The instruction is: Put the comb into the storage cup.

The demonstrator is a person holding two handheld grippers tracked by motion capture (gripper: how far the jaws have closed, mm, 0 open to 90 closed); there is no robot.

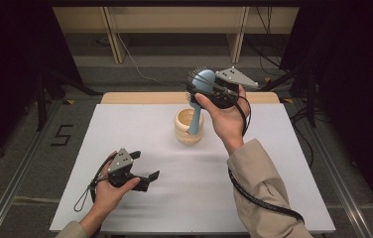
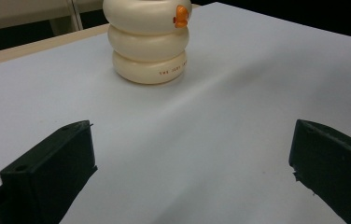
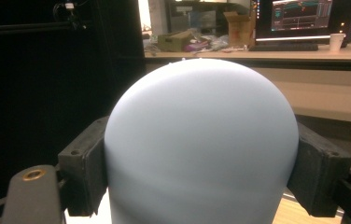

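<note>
Right fingers [image 3: 200, 172] clamped on blue hairbrush [image 3: 201, 144] above cream holder [image 1: 189, 130]; left fingers [image 2: 190, 172] spread, empty.

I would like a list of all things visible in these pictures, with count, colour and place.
hairbrush: one, light blue with dark bristles, held above the table, handle pointing down into the cup
cup: one, cream, ringed, orange mark, middle of the table toward the far side
table: one, white top with a wooden far edge
left claw: one, black, open, low over the near left part of the table
right claw: one, black, shut on the hairbrush head
</note>
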